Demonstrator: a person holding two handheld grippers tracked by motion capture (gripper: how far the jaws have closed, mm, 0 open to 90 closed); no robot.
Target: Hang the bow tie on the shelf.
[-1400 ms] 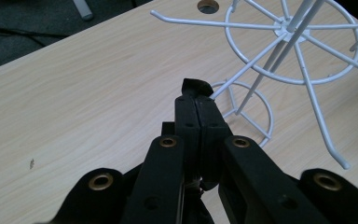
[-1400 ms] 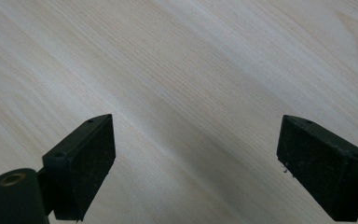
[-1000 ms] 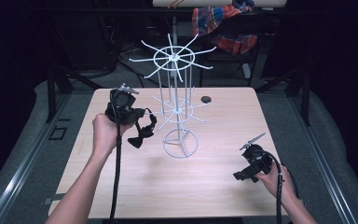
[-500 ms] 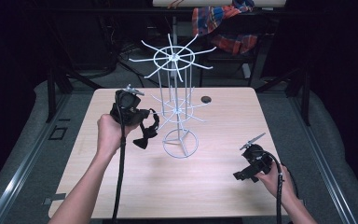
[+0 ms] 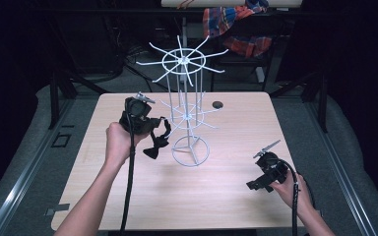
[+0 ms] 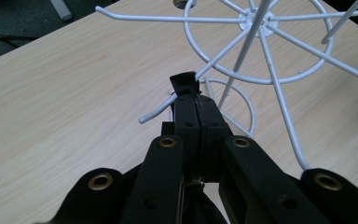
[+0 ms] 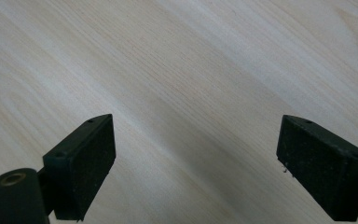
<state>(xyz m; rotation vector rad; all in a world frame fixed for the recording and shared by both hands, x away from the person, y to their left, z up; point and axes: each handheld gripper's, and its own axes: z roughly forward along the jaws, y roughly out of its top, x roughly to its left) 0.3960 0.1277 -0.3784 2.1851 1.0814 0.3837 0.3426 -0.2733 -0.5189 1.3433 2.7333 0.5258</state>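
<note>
A white wire rack [image 5: 184, 105] with hooked arms on two tiers stands mid-table on a ring base [image 5: 190, 151]. My left gripper [image 5: 153, 124] hangs just left of its lower tier, shut on the strap of a black bow tie [image 5: 155, 145] that dangles below it. In the left gripper view the shut jaws pinch the black strap [image 6: 184, 84] right beside the tip of a lower hook [image 6: 154, 114], with the rack's ring [image 6: 256, 79] beyond. My right gripper [image 5: 256, 185] rests low near the table's front right, open over bare wood [image 7: 196, 158].
A small dark round spot [image 5: 218, 104] lies on the table behind the rack. The wooden table [image 5: 128, 196] has dark floor and frame bars around it. A plaid cloth [image 5: 236, 22] hangs on a chair behind the table.
My left gripper has carried the bow tie to the right, closer to the rack's lower hooks. The right gripper has stayed where it was.
</note>
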